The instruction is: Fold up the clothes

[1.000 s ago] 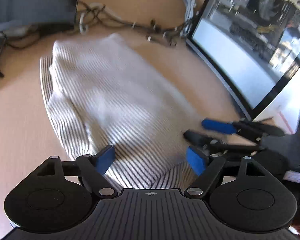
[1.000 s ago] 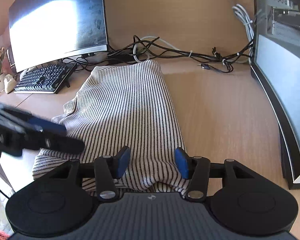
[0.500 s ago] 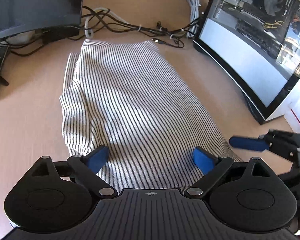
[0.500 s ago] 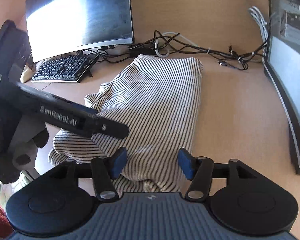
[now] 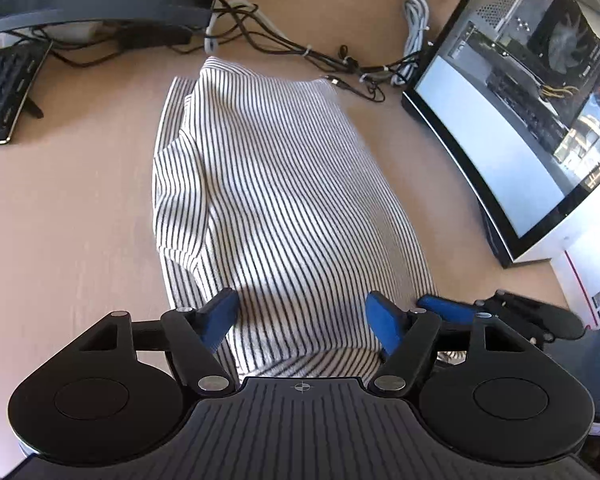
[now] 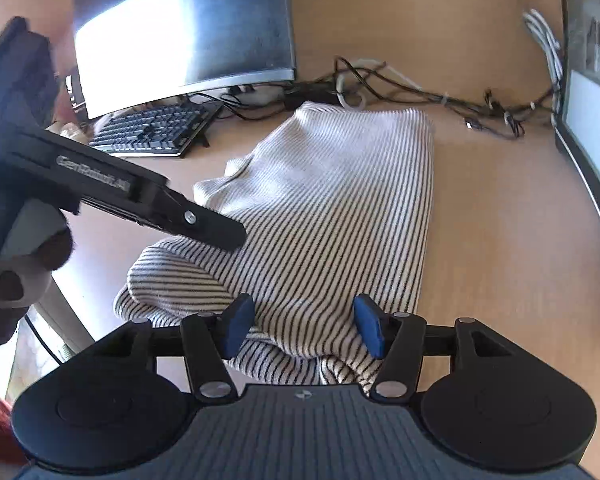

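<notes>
wooden desk (image 5: 80, 208) with monitors, keyboard (image 6: 156, 128) and cables; striped garment (image 5: 284, 200) lies folded mid-desk; left gripper (image 5: 300, 316) and right gripper (image 6: 302, 326) angle down over its near edge, unclenched, jaws closing, gripping nothing

Left gripper (image 5: 300, 318) and right gripper (image 6: 302, 326), low in their frames, tilt downward, jaws apart and closing.

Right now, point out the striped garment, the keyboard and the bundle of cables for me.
striped garment (image 5: 284, 200), left wrist view, middle of the top folded layer.
keyboard (image 6: 156, 128), right wrist view, centre of its key field.
bundle of cables (image 6: 444, 100), right wrist view, on the tied stretch behind the garment.
</notes>
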Action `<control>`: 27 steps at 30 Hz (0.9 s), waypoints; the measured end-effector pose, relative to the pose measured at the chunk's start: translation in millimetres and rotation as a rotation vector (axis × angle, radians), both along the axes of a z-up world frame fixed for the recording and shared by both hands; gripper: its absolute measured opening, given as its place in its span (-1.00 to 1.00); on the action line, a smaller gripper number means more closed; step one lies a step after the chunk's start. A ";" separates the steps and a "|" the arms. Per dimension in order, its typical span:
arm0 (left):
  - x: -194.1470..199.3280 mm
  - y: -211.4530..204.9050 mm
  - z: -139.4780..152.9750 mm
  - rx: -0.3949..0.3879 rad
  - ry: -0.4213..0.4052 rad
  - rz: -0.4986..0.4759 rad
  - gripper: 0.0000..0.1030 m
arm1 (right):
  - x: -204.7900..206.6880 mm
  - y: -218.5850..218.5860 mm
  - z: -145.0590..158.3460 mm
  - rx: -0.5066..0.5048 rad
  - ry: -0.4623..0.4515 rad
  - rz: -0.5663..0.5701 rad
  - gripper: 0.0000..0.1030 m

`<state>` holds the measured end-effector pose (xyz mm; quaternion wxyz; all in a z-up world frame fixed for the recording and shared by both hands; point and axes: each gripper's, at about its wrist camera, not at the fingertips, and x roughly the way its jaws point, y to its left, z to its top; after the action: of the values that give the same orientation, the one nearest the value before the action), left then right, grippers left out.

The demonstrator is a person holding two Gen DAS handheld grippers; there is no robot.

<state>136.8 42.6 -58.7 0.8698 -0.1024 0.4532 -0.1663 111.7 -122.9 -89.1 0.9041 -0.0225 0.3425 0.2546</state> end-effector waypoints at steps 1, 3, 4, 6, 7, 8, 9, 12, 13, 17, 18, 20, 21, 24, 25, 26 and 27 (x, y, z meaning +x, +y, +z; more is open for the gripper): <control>-1.0 -1.0 0.0 0.003 -0.002 -0.002 0.49 | -0.6 0.2 1.0 -0.010 -0.002 0.002 0.16; -2.0 -2.7 0.3 0.011 -0.006 -0.009 0.55 | -1.5 -0.8 1.8 -0.029 0.000 0.008 0.19; -2.8 -2.3 0.4 0.013 -0.007 -0.011 0.55 | -2.7 -1.4 2.2 -0.040 -0.001 0.014 0.19; -3.5 -0.1 -0.7 0.013 -0.002 -0.007 0.65 | -5.8 -1.2 4.8 -0.068 -0.011 0.026 0.20; -3.8 1.1 -1.8 0.015 0.006 -0.001 0.68 | -6.9 -1.3 6.6 -0.080 -0.017 0.030 0.20; -3.9 3.4 -3.3 0.009 0.015 0.006 0.70 | -8.3 -1.9 9.4 -0.090 -0.024 0.031 0.20; -3.8 6.2 -4.7 -0.001 0.023 0.014 0.70 | -8.5 -3.1 12.3 -0.094 -0.029 0.029 0.20; -4.2 12.9 -4.3 -0.019 0.028 0.037 0.70 | -10.1 -6.8 26.2 -0.079 -0.057 0.028 0.21; -4.4 14.8 -3.0 -0.022 0.024 0.043 0.70 | -11.1 -8.1 30.9 -0.073 -0.068 0.028 0.21; -3.8 20.9 5.0 -0.029 -0.003 0.066 0.70 | -14.9 -9.2 47.8 -0.056 -0.120 0.040 0.21; -3.7 22.1 7.9 -0.034 -0.012 0.074 0.70 | -13.3 -8.2 49.3 -0.045 -0.120 0.043 0.21; -4.2 22.7 14.1 -0.049 -0.029 0.082 0.70 | -9.7 -6.1 51.3 -0.016 -0.112 0.049 0.21; -4.4 21.7 17.9 -0.060 -0.039 0.077 0.70 | -6.2 -4.4 50.1 -0.001 -0.095 0.055 0.21; -6.9 13.8 26.2 -0.090 -0.068 0.027 0.70 | 1.6 3.8 30.0 -0.002 0.003 0.079 0.21; -7.7 10.6 25.7 -0.099 -0.065 0.001 0.70 | 4.6 7.5 20.7 -0.025 0.036 0.083 0.21; -8.5 7.4 25.2 -0.107 -0.062 -0.024 0.70 | 4.8 11.3 11.6 -0.068 0.040 0.085 0.21; -8.9 4.2 21.1 -0.112 -0.040 -0.044 0.70 | 1.5 14.3 6.8 -0.107 0.014 0.097 0.22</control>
<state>127.9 46.8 -37.6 0.8677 -0.1378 0.4277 -0.2124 113.2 -108.6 -82.2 0.8856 -0.0857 0.3606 0.2798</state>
